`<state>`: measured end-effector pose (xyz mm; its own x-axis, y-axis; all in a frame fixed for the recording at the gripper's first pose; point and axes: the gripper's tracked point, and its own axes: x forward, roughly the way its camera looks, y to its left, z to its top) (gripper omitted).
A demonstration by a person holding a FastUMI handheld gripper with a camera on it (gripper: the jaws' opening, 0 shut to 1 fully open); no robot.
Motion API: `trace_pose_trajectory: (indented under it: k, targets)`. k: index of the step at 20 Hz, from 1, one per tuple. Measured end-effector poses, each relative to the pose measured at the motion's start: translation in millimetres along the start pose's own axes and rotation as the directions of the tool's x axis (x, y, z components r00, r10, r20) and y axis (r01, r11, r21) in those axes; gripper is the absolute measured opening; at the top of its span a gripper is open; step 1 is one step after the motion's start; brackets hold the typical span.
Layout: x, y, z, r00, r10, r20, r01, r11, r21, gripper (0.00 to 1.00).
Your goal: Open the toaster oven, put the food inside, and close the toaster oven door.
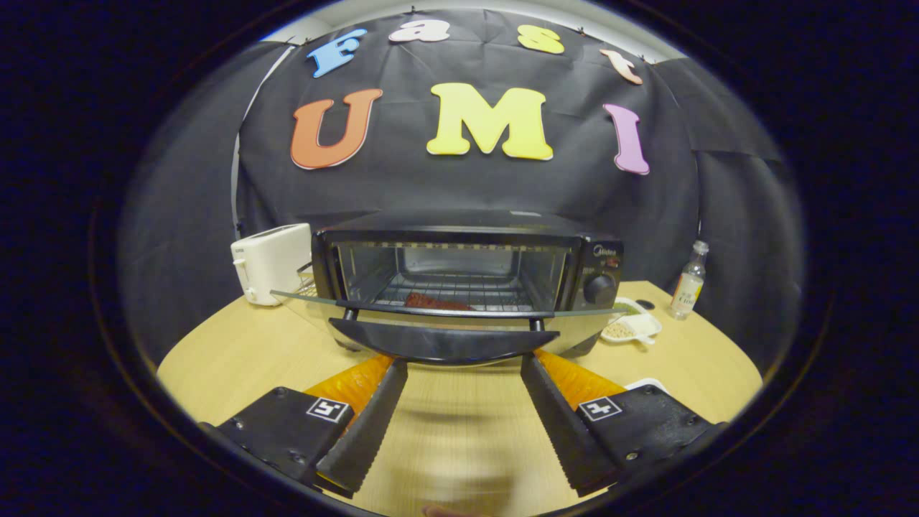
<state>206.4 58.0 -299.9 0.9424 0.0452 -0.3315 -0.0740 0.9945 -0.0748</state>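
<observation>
1. Nearest the camera, the hand-held gripper point(463, 373) has two black fingers with ribbed inner faces, spread wide apart with nothing between them; each carries a square black-and-white marker on its base and an orange ridged part behind the tip.
2. Between the fingers lies bare pale wood-grain counter point(215, 352), smooth and rounded at its far edges.
3. Just ahead of the fingertips, and seeming to sit just over them, is the toaster oven door point(441, 327): a glass pane folded down flat toward the camera, with a curved black handle bar along its near edge. Whether the tips touch it I cannot tell.
4. Behind the door stands the toaster oven point(467, 269), a boxy black-and-metal body whose long axis runs side to side and whose open mouth faces the gripper; a round knob sits on its right-hand panel.
5. Inside, the food point(434, 301), a flat reddish-brown piece, lies on the wire rack near the front of the cavity.
6. Left of the oven, close to it, stands a white rounded toaster point(269, 262).
7. Right of the oven, a small white dish point(632, 327) lies just beside its corner, and a clear bottle point(689, 280) stands upright farther out near the counter's edge.
8. Open counter lies on both sides of the fingers.
</observation>
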Motion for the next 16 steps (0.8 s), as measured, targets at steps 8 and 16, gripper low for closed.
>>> trace_pose_trajectory:
  k: [8,16]
  targets:
    - [-93.8,-15.9,87.0,0.962,-0.015,0.274,0.009,1.000,0.023,1.00]
    - [-251.8,-27.4,123.4,0.929,0.001,0.370,0.004,1.000,-0.011,1.00]
